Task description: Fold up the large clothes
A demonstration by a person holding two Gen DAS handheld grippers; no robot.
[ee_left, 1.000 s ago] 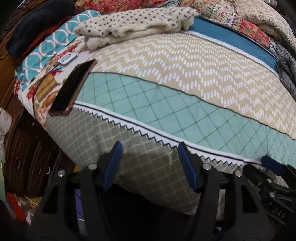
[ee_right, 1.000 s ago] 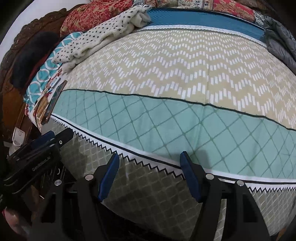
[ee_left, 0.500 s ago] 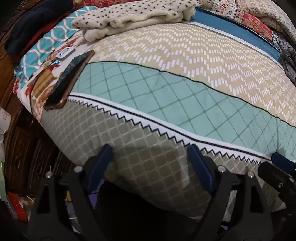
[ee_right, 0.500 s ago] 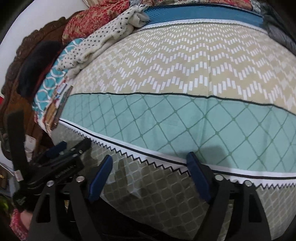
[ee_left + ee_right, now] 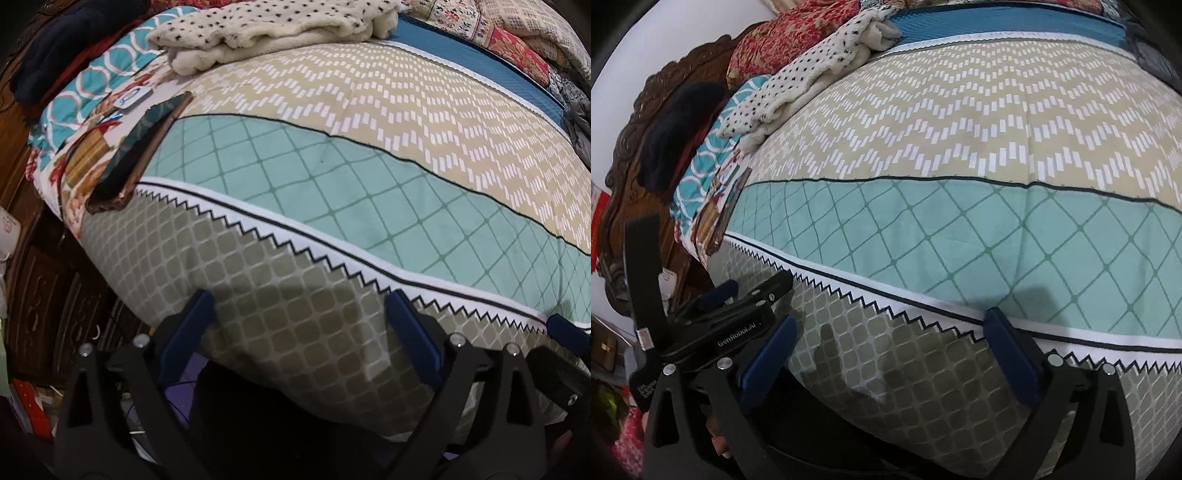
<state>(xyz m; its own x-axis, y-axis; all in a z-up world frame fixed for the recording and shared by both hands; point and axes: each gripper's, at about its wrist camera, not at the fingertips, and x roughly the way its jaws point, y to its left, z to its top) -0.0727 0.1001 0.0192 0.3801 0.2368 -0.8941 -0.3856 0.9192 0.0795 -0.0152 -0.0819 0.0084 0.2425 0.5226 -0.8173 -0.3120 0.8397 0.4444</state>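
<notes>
Left wrist: left gripper [image 5: 299, 332] wide open, jaws just been opening, nothing held, over near hem of patterned cloth [image 5: 332, 184] spread on bed [image 5: 44, 288]. Phone [image 5: 144, 155] sits at cloth's left edge; our fold could fling it off.
Right wrist: right gripper [image 5: 890, 354] looks wide open, nothing held. If we pinch unevenly, fold skews.

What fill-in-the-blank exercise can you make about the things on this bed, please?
1. The folded cream blanket is covered with small black ___.
2. On the bedspread, the white stripe beside the teal band has a black ___ edge.
3. In the left wrist view, the phone lies at the ___ side of the teal band.

Missing words: dots; zigzag; left
</notes>
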